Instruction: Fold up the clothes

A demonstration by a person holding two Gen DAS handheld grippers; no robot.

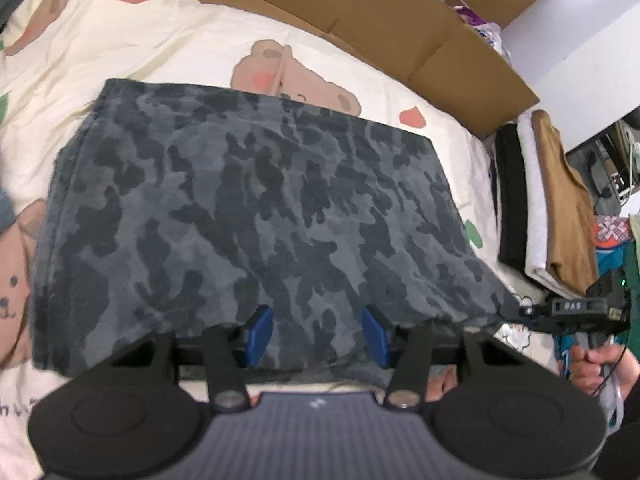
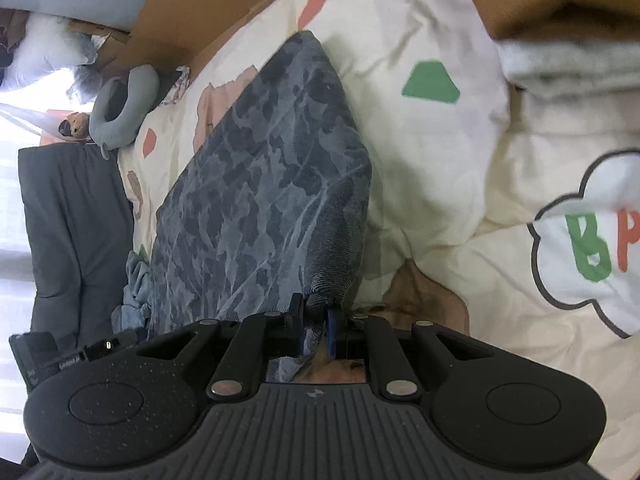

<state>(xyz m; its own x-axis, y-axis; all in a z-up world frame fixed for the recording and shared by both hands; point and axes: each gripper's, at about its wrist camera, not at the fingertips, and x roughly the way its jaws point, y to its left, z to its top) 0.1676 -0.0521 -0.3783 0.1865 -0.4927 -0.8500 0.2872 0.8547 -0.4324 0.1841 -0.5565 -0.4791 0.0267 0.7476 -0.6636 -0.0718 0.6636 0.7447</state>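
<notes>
Your right hand-held gripper (image 2: pixel 316 322) pinches the camo cloth (image 1: pixel 248 208), soft and light; left hand-held gripper (image 1: pixel 318 334), jaws apart, should take that near hem.

The right tool (image 2: pixel 316 322) pinches a corner of the camouflage garment (image 2: pixel 264 184), lifting its edge off the cream bed cover (image 2: pixel 432 168). A grey neck pillow (image 2: pixel 124 104) lies near the far edge.

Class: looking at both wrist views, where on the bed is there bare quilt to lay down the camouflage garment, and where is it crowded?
Bare quilt lies beyond the camouflage garment, up to the cardboard, and between the garment's right edge and the folded stack. It is crowded at that stack and by the grey pillow.
</notes>
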